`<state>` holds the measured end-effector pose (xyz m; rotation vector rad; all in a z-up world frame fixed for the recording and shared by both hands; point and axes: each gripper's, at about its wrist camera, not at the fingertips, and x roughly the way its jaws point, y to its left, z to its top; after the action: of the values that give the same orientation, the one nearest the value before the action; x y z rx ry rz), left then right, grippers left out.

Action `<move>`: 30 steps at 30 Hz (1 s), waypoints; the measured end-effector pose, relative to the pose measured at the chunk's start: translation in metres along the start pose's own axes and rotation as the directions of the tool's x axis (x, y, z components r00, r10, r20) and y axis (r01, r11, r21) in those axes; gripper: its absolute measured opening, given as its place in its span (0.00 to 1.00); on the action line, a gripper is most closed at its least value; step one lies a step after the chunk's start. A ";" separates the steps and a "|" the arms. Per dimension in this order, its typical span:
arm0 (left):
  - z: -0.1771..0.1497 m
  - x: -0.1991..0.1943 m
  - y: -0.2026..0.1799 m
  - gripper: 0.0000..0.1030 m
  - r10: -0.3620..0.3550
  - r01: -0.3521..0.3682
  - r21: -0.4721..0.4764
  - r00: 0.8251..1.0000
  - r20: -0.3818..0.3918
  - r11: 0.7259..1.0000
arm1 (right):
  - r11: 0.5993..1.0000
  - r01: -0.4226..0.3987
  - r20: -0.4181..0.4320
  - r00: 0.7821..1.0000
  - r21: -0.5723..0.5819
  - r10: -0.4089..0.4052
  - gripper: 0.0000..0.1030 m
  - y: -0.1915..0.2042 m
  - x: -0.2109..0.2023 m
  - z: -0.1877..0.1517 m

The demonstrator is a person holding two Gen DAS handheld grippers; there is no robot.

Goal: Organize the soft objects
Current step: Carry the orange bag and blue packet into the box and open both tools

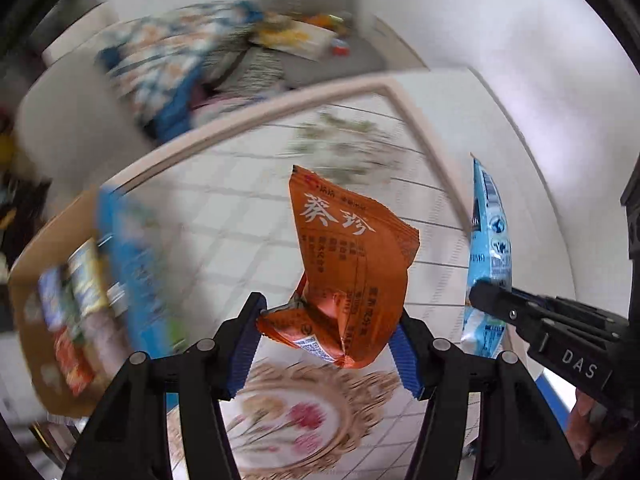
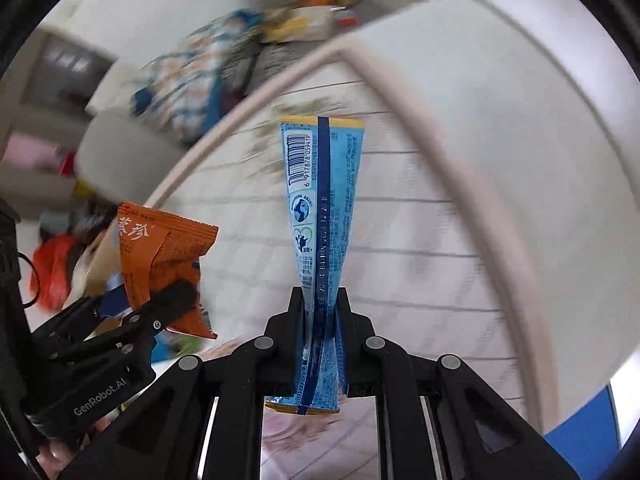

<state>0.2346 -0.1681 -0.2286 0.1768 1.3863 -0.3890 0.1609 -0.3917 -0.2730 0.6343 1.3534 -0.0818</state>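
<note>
The left hand-held gripper (image 1: 328,332) stands about half open with its blue pads pressed on the crumpled lower end of an orange snack packet (image 1: 344,256), which sticks up clear of the tabletop (image 1: 224,220), a white grid-patterned cloth with a pale rim. In the right wrist view the same orange snack packet (image 2: 164,264) shows at the left edge, clamped in the left hand-held gripper (image 2: 160,312). The right hand-held gripper (image 2: 322,320) is squeezed fully together on the narrow middle of a long light-blue stick packet (image 2: 320,208), whose barcode end points away from the camera while its other end hangs below the jaws. In the left wrist view the light-blue stick packet (image 1: 490,248) stands at the right, pinched by the right hand-held gripper (image 1: 486,294), well apart from the orange one. A cardboard box (image 1: 52,240) holding other packets lies blurred at the left edge of the tabletop. Beyond the rim, a patterned blue and white cloth (image 1: 168,60) lies on a grey seat, too blurred to tell more
</note>
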 end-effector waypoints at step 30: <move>-0.094 0.060 0.328 0.57 0.008 -0.086 -0.348 0.975 -0.222 0.933 | 0.896 0.213 -0.095 0.958 -0.390 -0.269 0.14 0.332 0.195 -0.080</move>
<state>0.2771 0.1578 -0.3388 -0.0488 1.6408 -0.0726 0.2729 -0.0199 -0.3342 0.1462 1.5358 0.0261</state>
